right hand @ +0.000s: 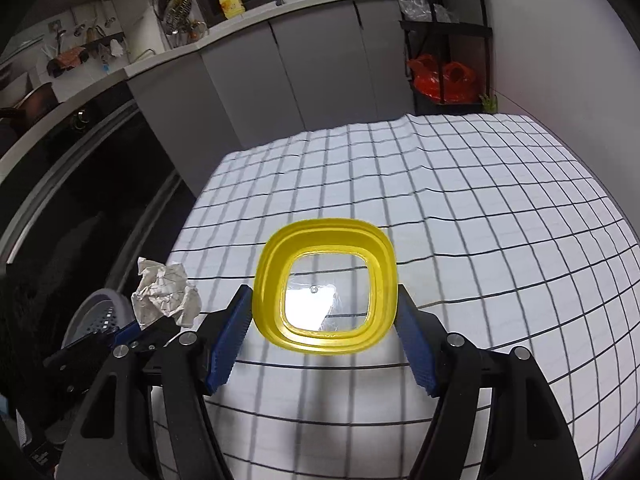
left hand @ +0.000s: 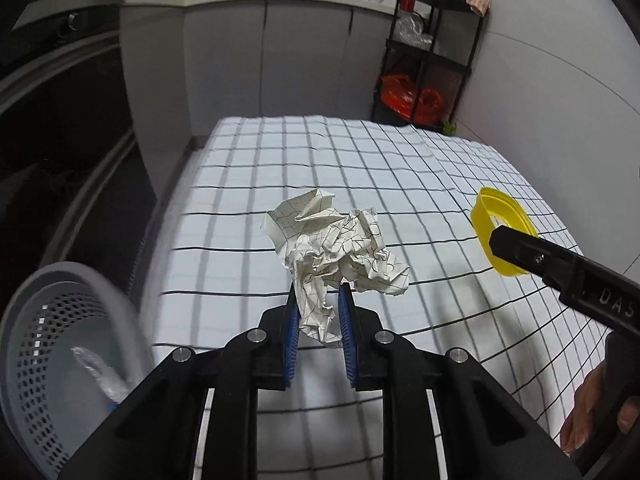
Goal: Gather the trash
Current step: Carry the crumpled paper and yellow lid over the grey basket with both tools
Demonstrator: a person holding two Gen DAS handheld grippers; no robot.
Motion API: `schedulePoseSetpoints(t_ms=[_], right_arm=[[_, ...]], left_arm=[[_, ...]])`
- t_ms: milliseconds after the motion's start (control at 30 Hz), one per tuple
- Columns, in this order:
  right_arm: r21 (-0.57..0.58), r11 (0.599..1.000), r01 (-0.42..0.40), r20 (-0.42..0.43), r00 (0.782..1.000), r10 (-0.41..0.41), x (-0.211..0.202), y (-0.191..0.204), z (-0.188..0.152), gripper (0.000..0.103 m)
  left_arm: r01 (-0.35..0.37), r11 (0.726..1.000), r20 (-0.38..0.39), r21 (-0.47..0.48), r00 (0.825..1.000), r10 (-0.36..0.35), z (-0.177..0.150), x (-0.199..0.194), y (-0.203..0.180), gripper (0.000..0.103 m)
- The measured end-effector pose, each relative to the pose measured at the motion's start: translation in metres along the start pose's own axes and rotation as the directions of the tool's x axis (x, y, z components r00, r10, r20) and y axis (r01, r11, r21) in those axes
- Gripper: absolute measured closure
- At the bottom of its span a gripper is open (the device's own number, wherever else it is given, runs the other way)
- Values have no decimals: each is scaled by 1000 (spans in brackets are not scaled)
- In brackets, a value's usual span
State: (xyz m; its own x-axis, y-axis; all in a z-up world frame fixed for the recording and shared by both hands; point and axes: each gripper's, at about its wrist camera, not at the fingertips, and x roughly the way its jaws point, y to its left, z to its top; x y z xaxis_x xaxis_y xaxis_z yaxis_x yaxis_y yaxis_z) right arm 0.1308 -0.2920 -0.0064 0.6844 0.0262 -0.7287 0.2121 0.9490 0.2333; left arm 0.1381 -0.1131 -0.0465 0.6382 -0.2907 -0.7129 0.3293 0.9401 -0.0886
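Gripping the crumpled paper (left hand: 336, 248): left gripper (left hand: 318, 316) has its blue pads (left hand: 291, 336) squeezed in on the lower tail of the wad, jaws nearly together. Most of the paper sticks out beyond the fingertips, above the checked tablecloth (left hand: 248, 184); looks lifted off the cloth, but can't confirm the gap from the left wrist view. Paper is white with a thin black grid print, heavily creased.

Right gripper (right hand: 324, 320) has a yellow lid (right hand: 326, 284) between its blue pads (right hand: 228, 344). Lid is a rounded square with a clear centre window, tilted up toward the camera. Jaws stand wide, a pad on each side edge of the lid; it looks held, contact on the right side is tight, left side just touching. In the left wrist view the same lid sits at the tip of the right gripper's black finger, over the right part of the table.

Grey perforated basket (left hand: 48, 340) sits at the table's left edge, down-left of the left gripper. Something pale and crinkled lies inside it; can't identify it.

Right wrist view shows the paper wad at lower left with the basket rim just under it.

Background: grey kitchen cabinets (left hand: 304, 56), black shelf rack (left hand: 432, 48) with red bags (left hand: 400, 94) on its bottom tier.

A hand (left hand: 596, 412) shows at the lower right of the left wrist view, on the right gripper's handle.
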Motion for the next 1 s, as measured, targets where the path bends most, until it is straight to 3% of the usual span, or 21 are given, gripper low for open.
schedulePoseSetpoints(t_ms=[267,533,767,1000], right_arm=[[-47,989,-138,21,990,140,-17,69,-8,36],[-138,947,-291,-68,956,284,0,163,-36,35],[-248,905,-347,-166,935,313,26,228,-62,35],[-279,886,-372,-238,920,311,52,249,-72,35]], left_arm=[[-148,989,73,-25,986,149,-19,-64,63,84],[-276,955,64,-113,957,284,-45,-111,132,84],[-339,920,8,-198,938,348,-64,-126,184,84],[-369,901,-30,-228,928,372,-73,-125,204,84]])
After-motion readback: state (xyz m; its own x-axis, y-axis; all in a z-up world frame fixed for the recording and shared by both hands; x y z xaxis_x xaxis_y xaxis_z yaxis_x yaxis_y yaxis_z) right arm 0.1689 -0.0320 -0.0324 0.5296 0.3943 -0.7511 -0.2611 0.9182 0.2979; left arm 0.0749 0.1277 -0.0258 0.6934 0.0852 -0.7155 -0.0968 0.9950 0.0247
